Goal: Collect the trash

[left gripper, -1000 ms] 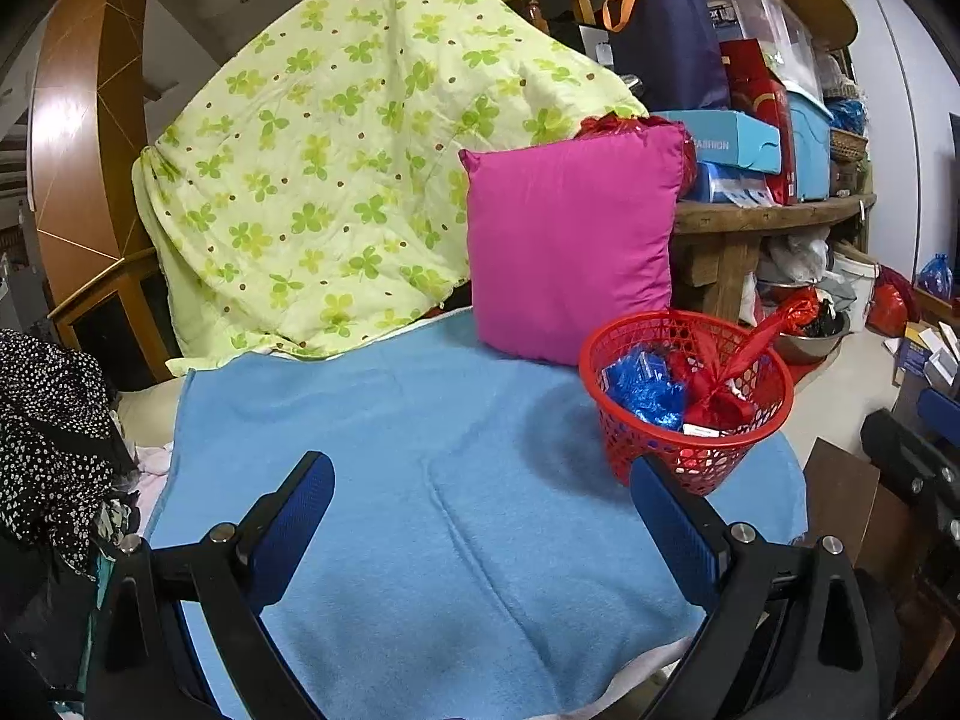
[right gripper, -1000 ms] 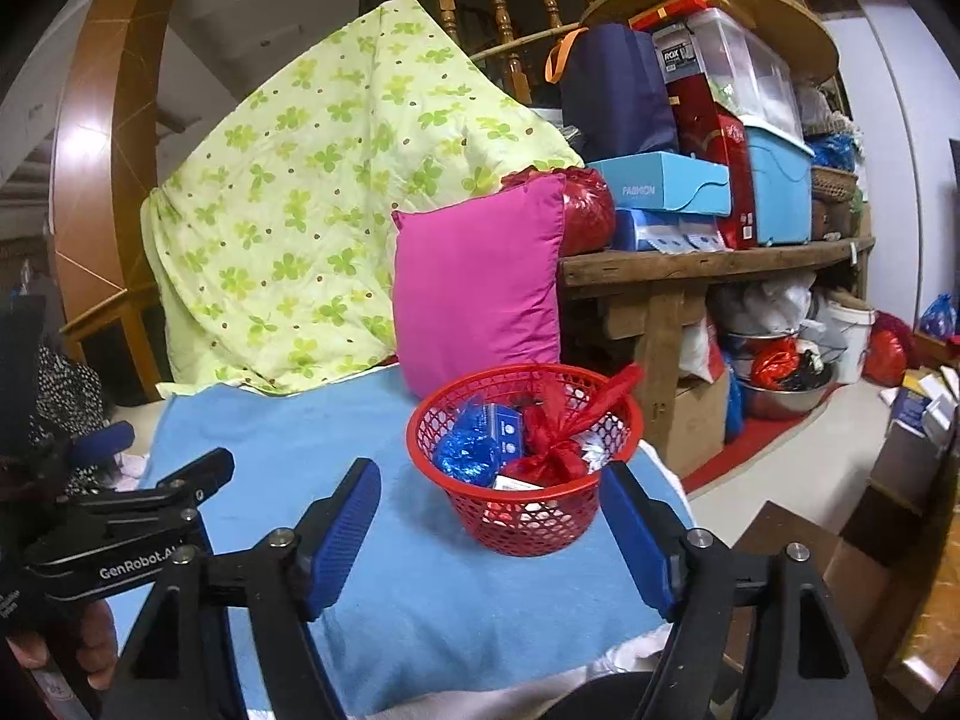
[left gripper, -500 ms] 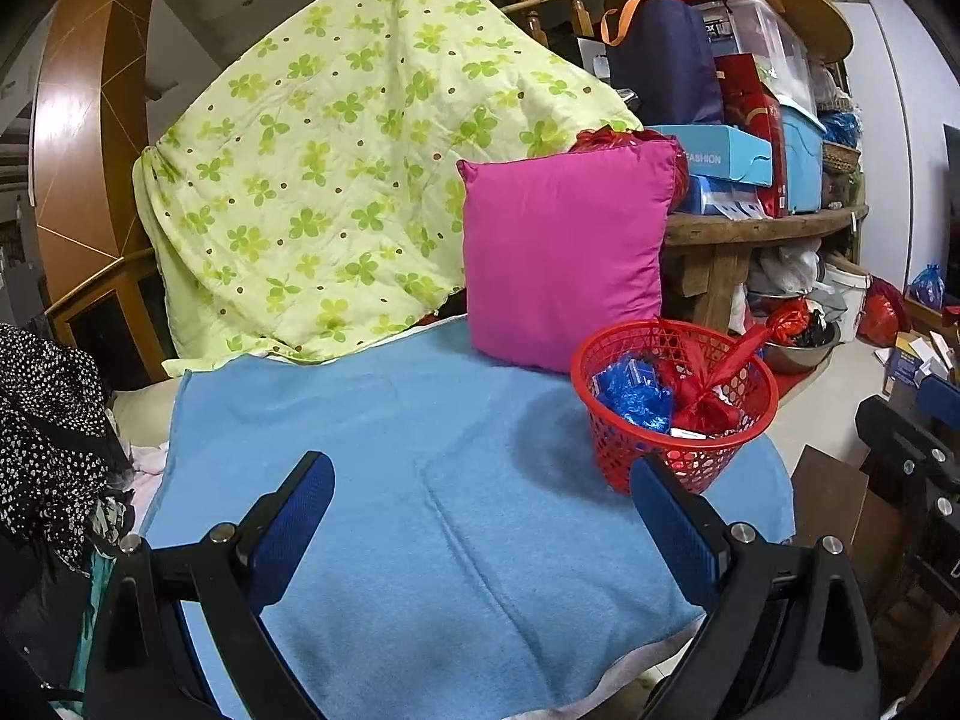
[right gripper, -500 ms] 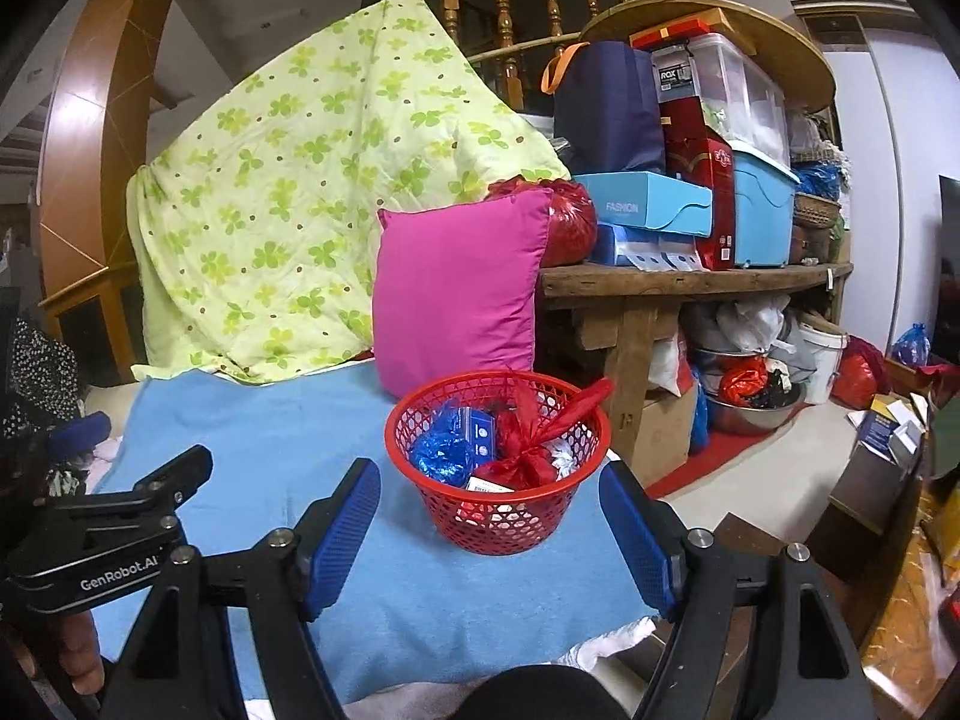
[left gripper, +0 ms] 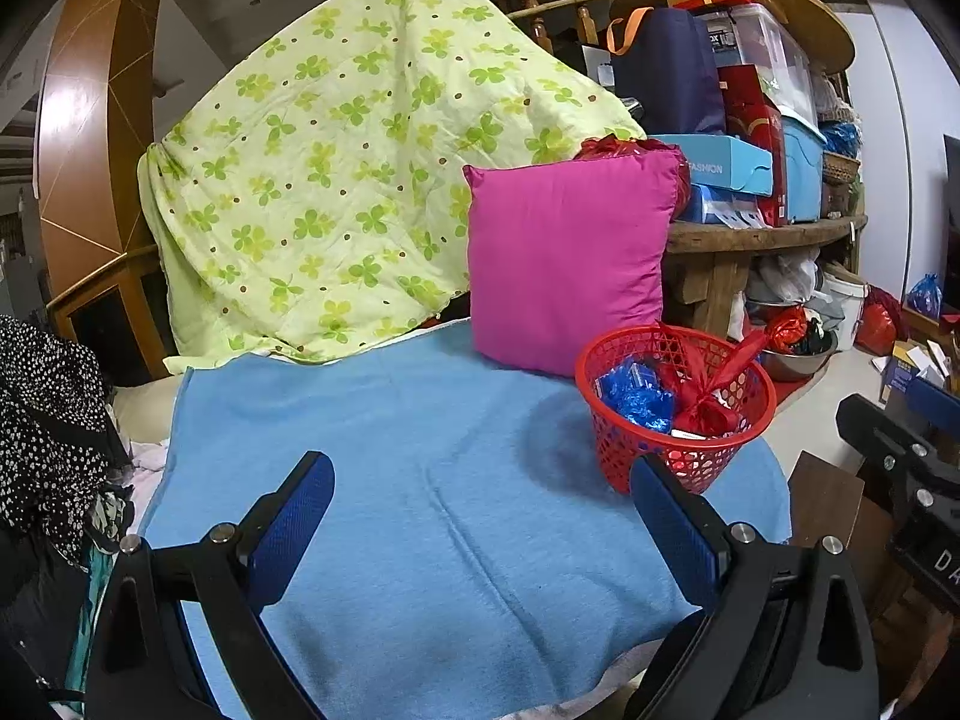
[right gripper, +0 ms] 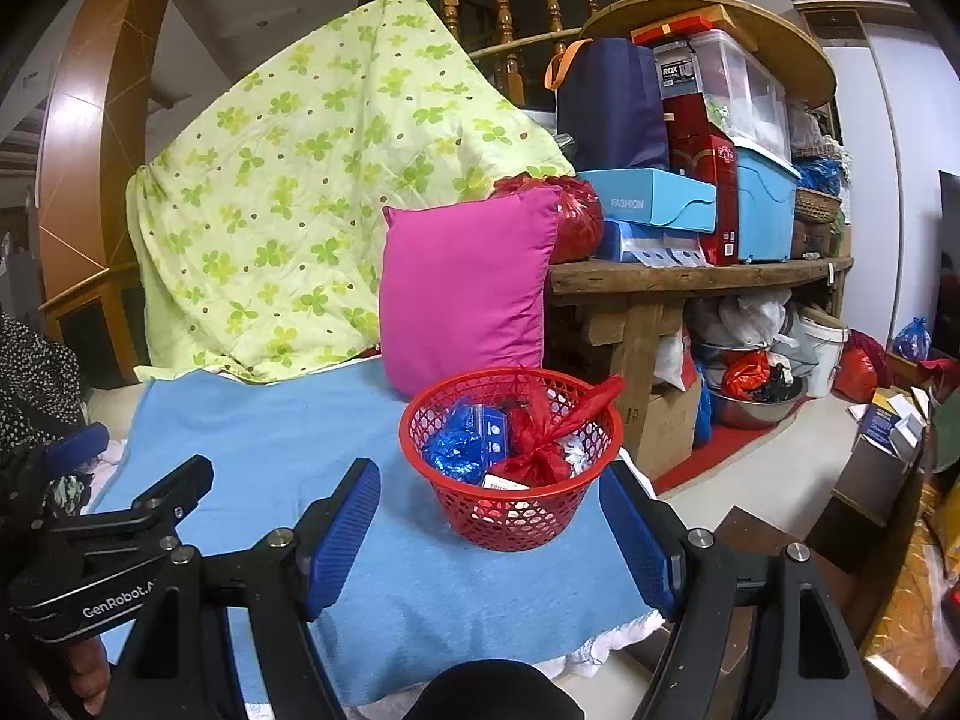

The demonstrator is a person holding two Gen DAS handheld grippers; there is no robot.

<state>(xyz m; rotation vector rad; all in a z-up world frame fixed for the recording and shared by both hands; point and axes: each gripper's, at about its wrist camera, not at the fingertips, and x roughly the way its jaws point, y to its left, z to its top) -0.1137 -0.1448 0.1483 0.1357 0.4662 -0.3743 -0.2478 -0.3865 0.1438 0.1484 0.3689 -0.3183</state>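
A red mesh basket (left gripper: 675, 408) (right gripper: 510, 456) stands on the right part of a blue blanket (left gripper: 420, 510) (right gripper: 270, 438). It holds crumpled blue foil (left gripper: 636, 399) (right gripper: 462, 444), a knotted red plastic bag (left gripper: 711, 408) (right gripper: 540, 450) and white scraps. My left gripper (left gripper: 480, 516) is open and empty, held back over the blanket's near edge, left of the basket. My right gripper (right gripper: 489, 531) is open and empty, just in front of the basket. The left gripper body also shows in the right wrist view (right gripper: 120, 546).
A magenta pillow (left gripper: 567, 264) (right gripper: 462, 288) leans behind the basket against a green-flowered quilt (left gripper: 336, 180). A cluttered wooden table (right gripper: 690, 276) with boxes stands at the right. Bags, a bowl and cardboard lie on the floor (right gripper: 780, 468). Dotted cloth (left gripper: 42, 420) lies at the left.
Both grippers have drawn back and risen a little from the blanket. The basket looks smaller and farther off. Both stay open and empty.
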